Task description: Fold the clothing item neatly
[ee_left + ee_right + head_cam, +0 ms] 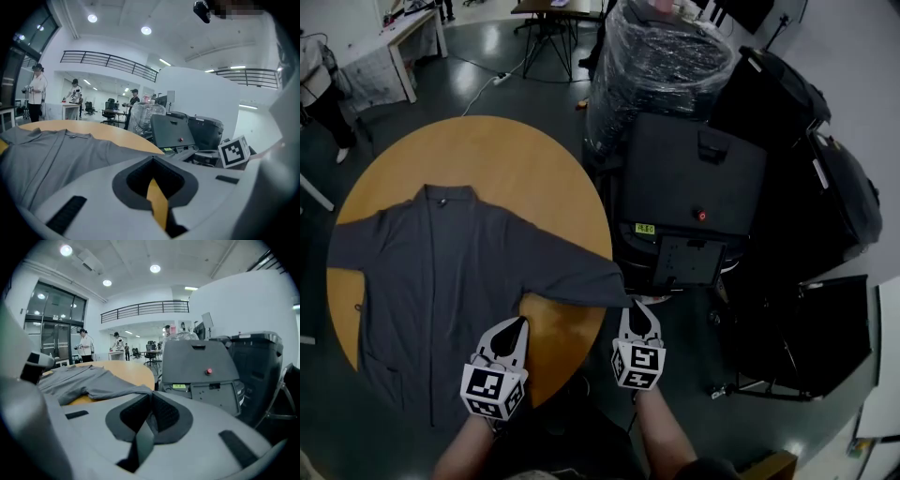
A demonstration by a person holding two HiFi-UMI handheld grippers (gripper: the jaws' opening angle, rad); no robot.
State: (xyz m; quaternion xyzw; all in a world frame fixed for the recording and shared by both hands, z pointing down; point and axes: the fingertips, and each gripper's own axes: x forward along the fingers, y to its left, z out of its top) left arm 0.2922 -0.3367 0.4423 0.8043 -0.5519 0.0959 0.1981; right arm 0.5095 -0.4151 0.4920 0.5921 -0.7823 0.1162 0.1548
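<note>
Overhead, the head view shows the grey garment (441, 272) spread flat on the round table (516, 155), with one sleeve (572, 281) stretched out to the table's right edge. The right gripper view shows more closely the right gripper (150, 394), jaws together and pinching that sleeve's end. The left gripper (152, 161) is closed on nothing, with bare tabletop showing through its slit; it hangs over the table's near edge, just under the sleeve. Only the gripper views show a railed balcony (108, 61) and standing people (86, 345). The black case (689, 178) carries a yellow-green label (645, 228), too small to read.
</note>
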